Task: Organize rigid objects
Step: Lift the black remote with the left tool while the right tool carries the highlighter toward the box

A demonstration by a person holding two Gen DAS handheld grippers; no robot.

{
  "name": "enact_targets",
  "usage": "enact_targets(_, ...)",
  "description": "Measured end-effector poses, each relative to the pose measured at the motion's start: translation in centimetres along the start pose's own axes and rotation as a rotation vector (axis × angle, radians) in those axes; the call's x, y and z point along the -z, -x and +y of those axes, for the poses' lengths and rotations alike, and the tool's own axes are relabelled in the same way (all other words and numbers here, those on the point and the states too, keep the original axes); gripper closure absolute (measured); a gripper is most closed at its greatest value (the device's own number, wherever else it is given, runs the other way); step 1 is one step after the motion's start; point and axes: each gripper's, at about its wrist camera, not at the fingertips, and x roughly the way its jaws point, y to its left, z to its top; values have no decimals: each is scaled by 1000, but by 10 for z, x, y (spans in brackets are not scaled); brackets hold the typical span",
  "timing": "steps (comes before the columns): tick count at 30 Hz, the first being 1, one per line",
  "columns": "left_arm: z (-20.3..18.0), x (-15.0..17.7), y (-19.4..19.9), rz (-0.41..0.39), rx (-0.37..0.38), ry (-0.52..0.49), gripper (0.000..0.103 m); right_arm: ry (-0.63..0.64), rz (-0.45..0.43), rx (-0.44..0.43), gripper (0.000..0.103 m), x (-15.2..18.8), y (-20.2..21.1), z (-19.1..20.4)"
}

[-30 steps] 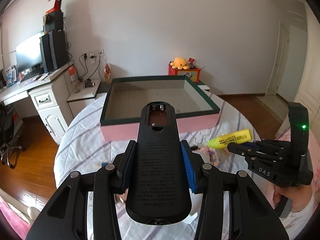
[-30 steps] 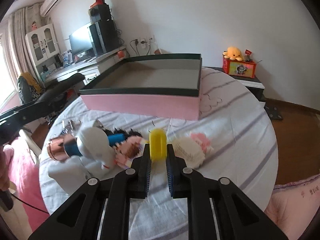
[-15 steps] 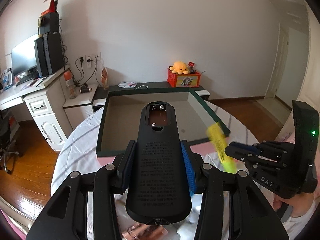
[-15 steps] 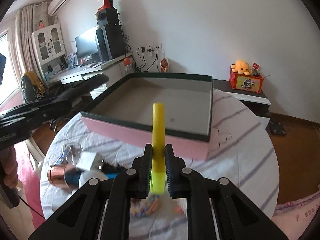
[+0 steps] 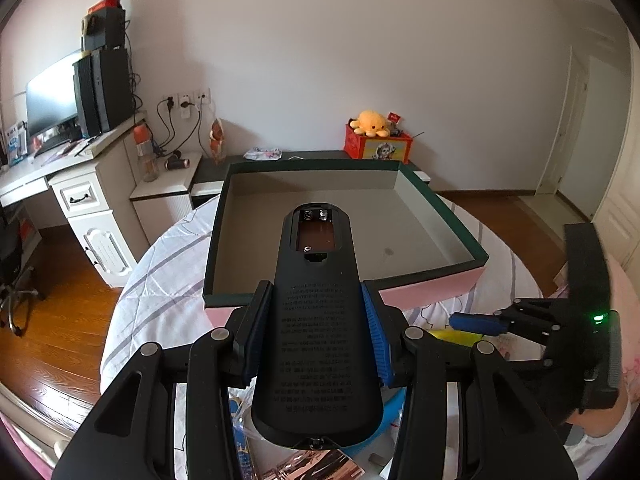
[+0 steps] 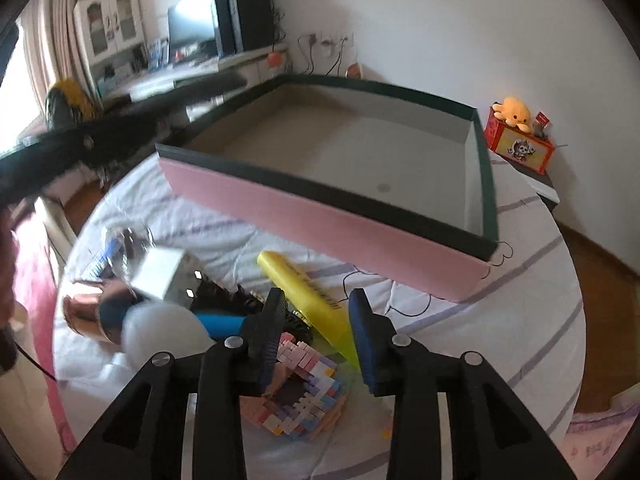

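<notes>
Highlighter [image 6: 308, 292] between opening right claw [image 6: 316, 320] pads, short of box rim [image 6: 320, 184]

The right gripper [image 6: 316, 316] jaws have just been opening, and the yellow highlighter [image 6: 308, 296], pinched upright half a second ago, is now seen slanted between the parted pads, near the pink box [image 6: 320, 216], over the clutter
</notes>
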Motion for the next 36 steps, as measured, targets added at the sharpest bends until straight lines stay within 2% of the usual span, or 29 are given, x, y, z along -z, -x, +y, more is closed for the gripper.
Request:
enact_targets(6, 4, 2, 6, -12, -1, 3, 59, 23, 35, 8, 69, -3, -12, -4)
enact_targets(10, 3, 1, 5, -12, -3, -4, 59, 47, 42, 6, 76, -6, -11, -3)
enact_targets(15, 6, 12, 2, 14, -12, 2, 58, 61, 64, -7, 76, -11, -15, -6)
enact_targets(20, 7, 31, -11, 82, -16, 7, 58, 51, 53, -15, 76, -9, -19, -7)
enact_targets(22, 4, 39, -22, 126, -11, -12, 57, 34, 40, -22, 77, -7, -16, -7)
enact_targets(24, 2, 44, -25, 115, -2, -19, 44, 24, 37, -24, 77, -5, -15, -6)
enact_targets(26, -2, 46, -28, 142, 13, -37, 40, 16, 33, -29, 78, -4, -13, -6)
enact_targets(30, -9, 49, -32, 157, -5, -93, 37, -4, 25, -43, 78, -7, -12, -9)
enact_targets(36, -11, 47, -38, 161, 16, -120, 40, -36, 13, -64, 79, -9, -13, -14)
